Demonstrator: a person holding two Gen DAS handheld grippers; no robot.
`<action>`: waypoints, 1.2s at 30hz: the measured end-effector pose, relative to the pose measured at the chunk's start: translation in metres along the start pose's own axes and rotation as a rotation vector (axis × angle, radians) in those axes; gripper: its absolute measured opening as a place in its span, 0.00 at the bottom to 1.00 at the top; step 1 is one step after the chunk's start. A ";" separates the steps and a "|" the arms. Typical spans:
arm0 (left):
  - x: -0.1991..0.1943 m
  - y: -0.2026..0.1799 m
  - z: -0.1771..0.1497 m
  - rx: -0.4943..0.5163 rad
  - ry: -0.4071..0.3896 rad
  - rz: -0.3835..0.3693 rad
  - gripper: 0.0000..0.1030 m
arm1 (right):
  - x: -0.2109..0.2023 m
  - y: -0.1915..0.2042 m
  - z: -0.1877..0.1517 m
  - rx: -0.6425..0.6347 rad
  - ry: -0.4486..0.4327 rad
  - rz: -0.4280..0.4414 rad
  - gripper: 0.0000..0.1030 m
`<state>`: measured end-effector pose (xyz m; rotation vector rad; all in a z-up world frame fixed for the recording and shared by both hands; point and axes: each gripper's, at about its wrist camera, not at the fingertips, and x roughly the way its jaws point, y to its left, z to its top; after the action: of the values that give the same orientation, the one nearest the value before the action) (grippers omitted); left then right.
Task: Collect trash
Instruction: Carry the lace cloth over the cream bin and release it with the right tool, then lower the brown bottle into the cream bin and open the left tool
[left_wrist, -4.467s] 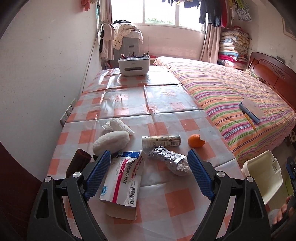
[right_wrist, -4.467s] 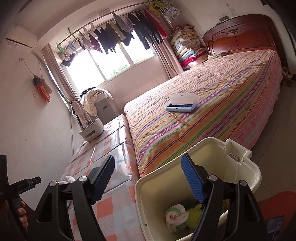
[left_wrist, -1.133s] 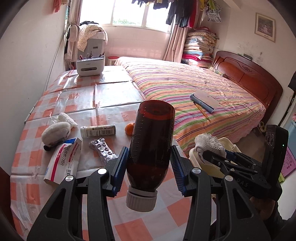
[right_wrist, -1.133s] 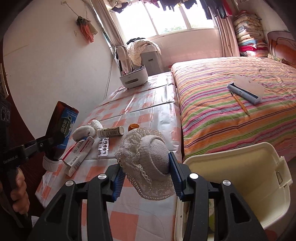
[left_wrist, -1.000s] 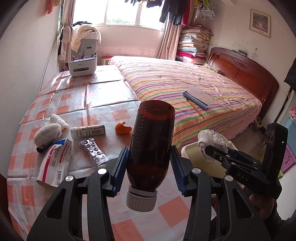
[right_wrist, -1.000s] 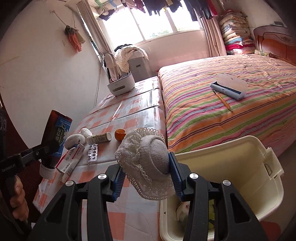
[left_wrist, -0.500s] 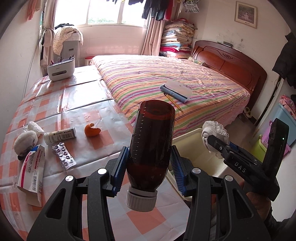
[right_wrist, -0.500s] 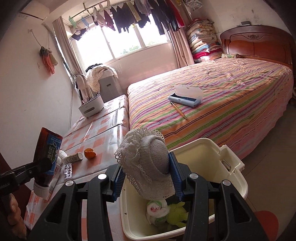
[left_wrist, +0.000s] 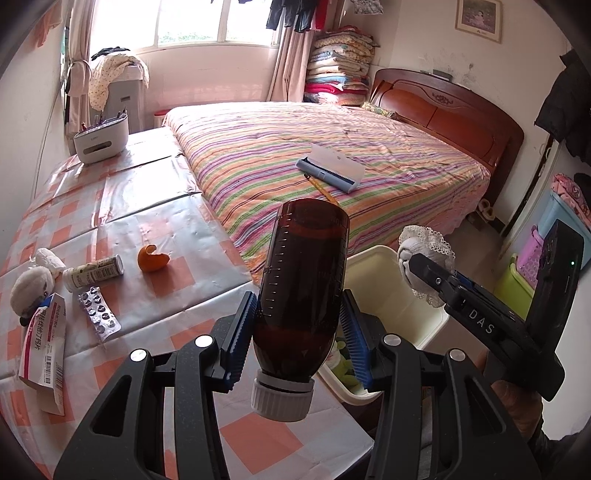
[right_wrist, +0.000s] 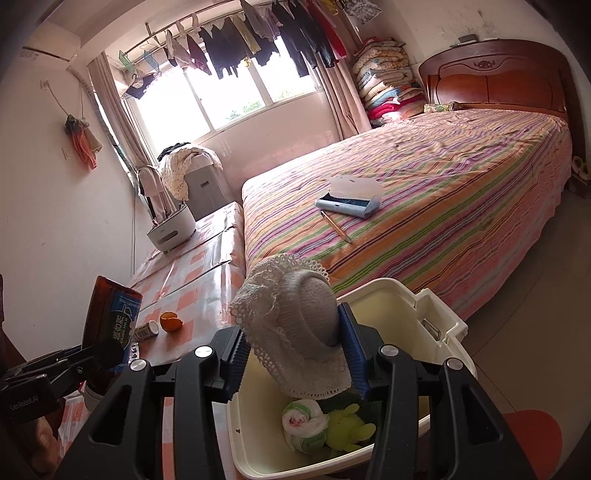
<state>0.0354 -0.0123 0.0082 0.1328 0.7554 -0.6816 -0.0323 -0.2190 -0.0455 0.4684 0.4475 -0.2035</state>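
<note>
- A brown translucent medicine bottle (left_wrist: 301, 284) is clamped between the blue ribbed pads of the left gripper (left_wrist: 301, 332), at the lower centre of the left wrist view.
- The bottle is seen inverted: its white screw cap (left_wrist: 282, 398) lies nearest the camera, its flat base toward the upper centre. The long axis runs nearly vertical in the frame, tilted slightly to the right at the top.
- A raised graduation scale is noted along the bottle's left side; a blue printed label (right_wrist: 123, 314) is visible in the right wrist view, where the bottle appears at the left edge.
- A white lace-trimmed knitted cap (right_wrist: 295, 332) sits between the pads of the right gripper (right_wrist: 295, 354), centre of the right wrist view. The jaws are opening; the pads are seen in contact with the cap's sides.
- The cap's rounded grey-white crown faces up and right; its lace brim hangs down toward the camera.
- The cap is held over a cream plastic bin (right_wrist: 436, 332) at the lower centre-right. A rolled white-green cloth (right_wrist: 304, 424) and a yellow-green plush toy (right_wrist: 349, 426) are seen inside.
- In the left wrist view the bin (left_wrist: 380, 273) stands just beyond the bottle, beside the checked tablecloth (left_wrist: 177, 251).
- Remaining on the cloth, left side of that view: an orange peel (left_wrist: 152, 258), a small white pill bottle (left_wrist: 94, 271) lying on its side, a blister pack (left_wrist: 99, 314), a medicine box (left_wrist: 42, 347) and a white fuzzy object (left_wrist: 31, 288).
</note>
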 end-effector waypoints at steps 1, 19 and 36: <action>0.001 -0.001 0.000 0.001 0.003 -0.001 0.43 | 0.000 -0.001 0.000 0.004 0.000 0.001 0.44; 0.043 -0.033 0.007 0.045 0.099 -0.068 0.43 | -0.029 -0.037 0.009 0.195 -0.161 -0.006 0.61; 0.091 -0.063 0.008 0.084 0.179 -0.117 0.45 | -0.037 -0.051 0.010 0.251 -0.197 -0.026 0.63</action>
<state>0.0492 -0.1117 -0.0393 0.2297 0.9121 -0.8209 -0.0757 -0.2653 -0.0407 0.6813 0.2351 -0.3298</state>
